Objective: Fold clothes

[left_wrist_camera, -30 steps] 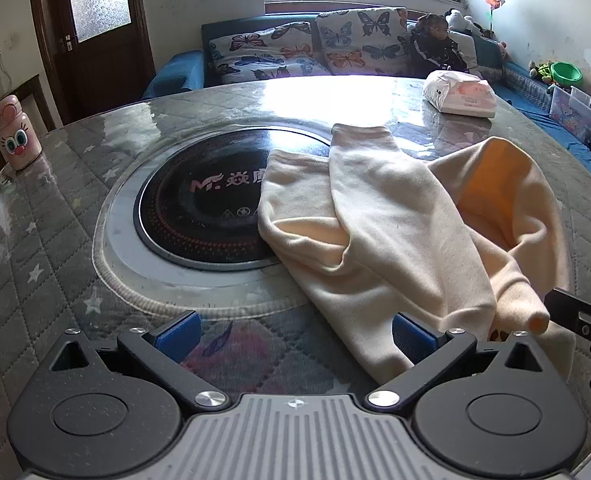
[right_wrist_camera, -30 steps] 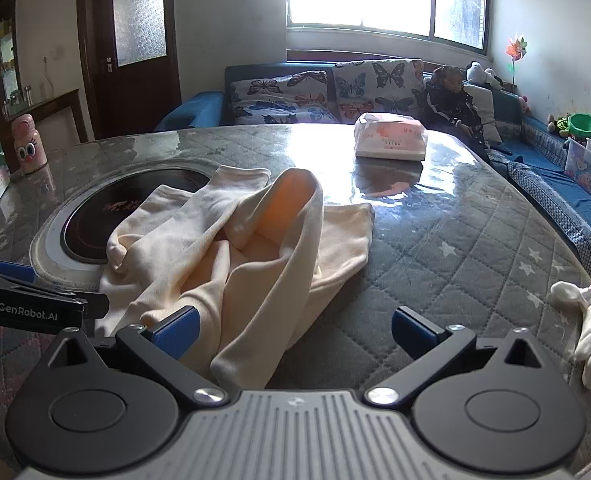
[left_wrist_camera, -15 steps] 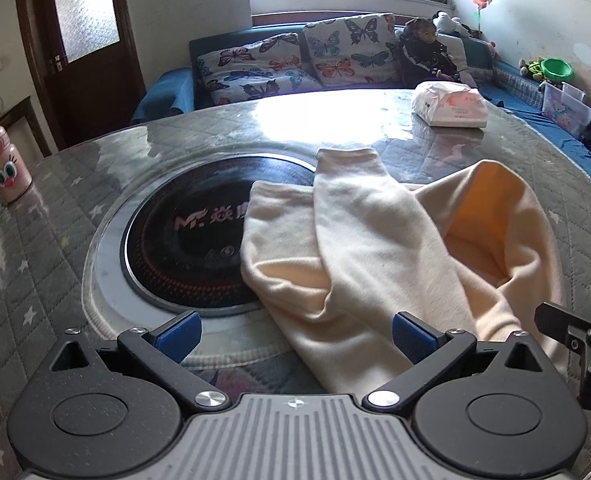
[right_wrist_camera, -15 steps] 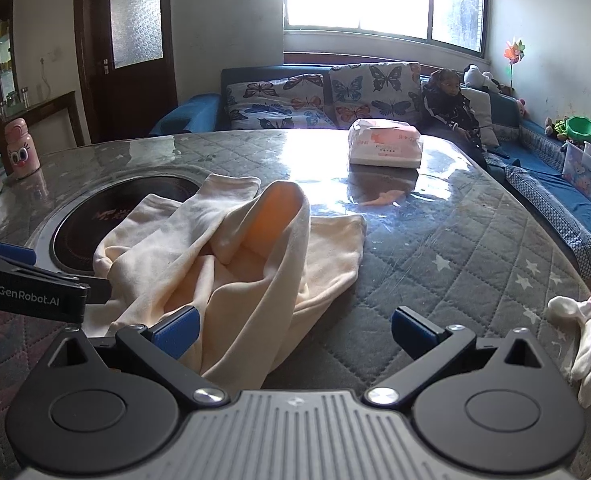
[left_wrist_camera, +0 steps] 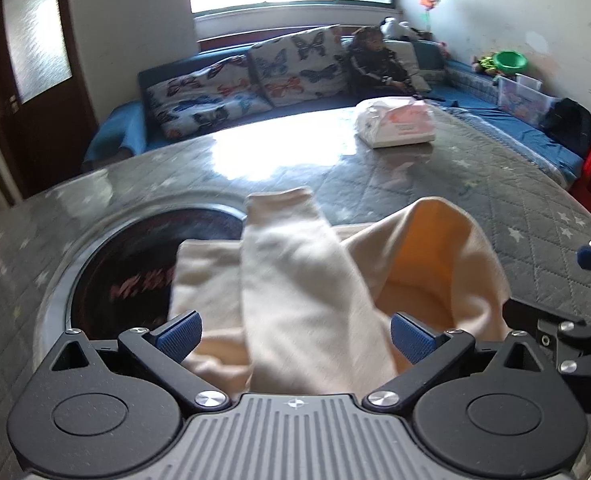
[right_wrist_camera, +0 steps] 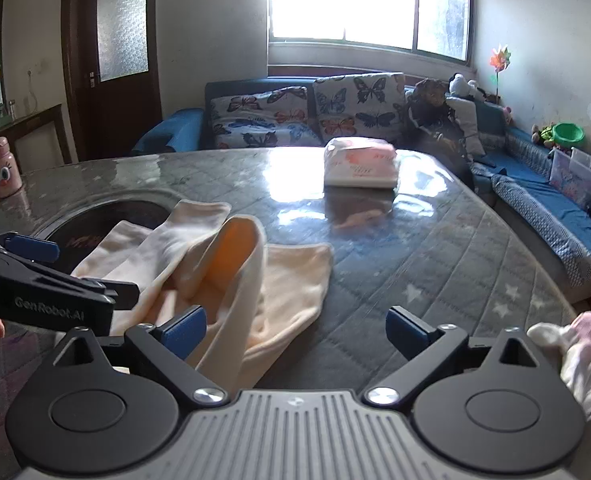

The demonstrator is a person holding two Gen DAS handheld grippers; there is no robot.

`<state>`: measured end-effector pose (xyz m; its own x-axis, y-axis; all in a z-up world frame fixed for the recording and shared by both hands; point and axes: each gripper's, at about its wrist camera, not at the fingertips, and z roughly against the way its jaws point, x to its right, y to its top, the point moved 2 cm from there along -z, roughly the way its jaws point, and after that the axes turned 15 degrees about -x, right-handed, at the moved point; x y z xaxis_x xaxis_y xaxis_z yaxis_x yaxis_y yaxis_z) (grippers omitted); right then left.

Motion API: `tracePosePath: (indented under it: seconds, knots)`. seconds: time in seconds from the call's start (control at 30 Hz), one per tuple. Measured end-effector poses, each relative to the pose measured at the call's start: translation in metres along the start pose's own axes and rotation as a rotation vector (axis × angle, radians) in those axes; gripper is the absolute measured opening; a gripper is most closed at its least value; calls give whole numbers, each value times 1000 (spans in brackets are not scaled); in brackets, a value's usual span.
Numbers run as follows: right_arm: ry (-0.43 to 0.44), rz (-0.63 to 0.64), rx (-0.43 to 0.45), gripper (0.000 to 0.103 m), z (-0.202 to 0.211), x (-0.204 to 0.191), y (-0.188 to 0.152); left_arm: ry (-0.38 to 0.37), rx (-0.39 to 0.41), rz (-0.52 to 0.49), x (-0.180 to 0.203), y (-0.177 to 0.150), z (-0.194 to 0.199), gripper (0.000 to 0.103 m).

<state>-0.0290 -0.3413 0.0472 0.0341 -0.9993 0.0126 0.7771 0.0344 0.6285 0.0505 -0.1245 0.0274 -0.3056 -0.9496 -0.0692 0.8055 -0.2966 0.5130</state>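
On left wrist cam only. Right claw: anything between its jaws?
Observer: Yes. The right claw is wide and closing. The edge of the cream garment lies by its left pad, with bare table by the other. The pads are not pressing on it.
Operator: Does the garment continue behind that raised fold?
Observer: Yes, a flat flap lies on the table beyond it, on the side toward the tissue pack.
Operator: Anything else by the right claw?
Observer: A white and pink cloth lies at the table edge to its right, apart from the garment.
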Motion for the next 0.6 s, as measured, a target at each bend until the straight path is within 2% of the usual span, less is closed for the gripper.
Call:
tracePosePath:
  seconds: [0.13,0.23,0.33,0.4,0.43,0.5,0.6]
  knots:
    - [19,6,0,89,-5,8,14,-35,-27,-20,4,10,-16,85]
    - [26,32,-2,85,-11,10,26,-61,-54,-25,4,14,-28,72]
    - [33,65,-10,79,-20,8,38,-91,-79,-26,1,15,-37,54]
    - [39,93,-22,73,-28,4,45,-105,-87,-24,-2,14,-41,38]
    - [47,111,-32,71,-33,1,48,-112,-88,-22,-4,13,-41,35]
    - [71,148,-56,62,-42,-6,55,-134,-85,-16,-8,12,-41,17]
    - [86,199,-73,53,-52,-16,61,-155,-69,-3,-15,11,-35,9]
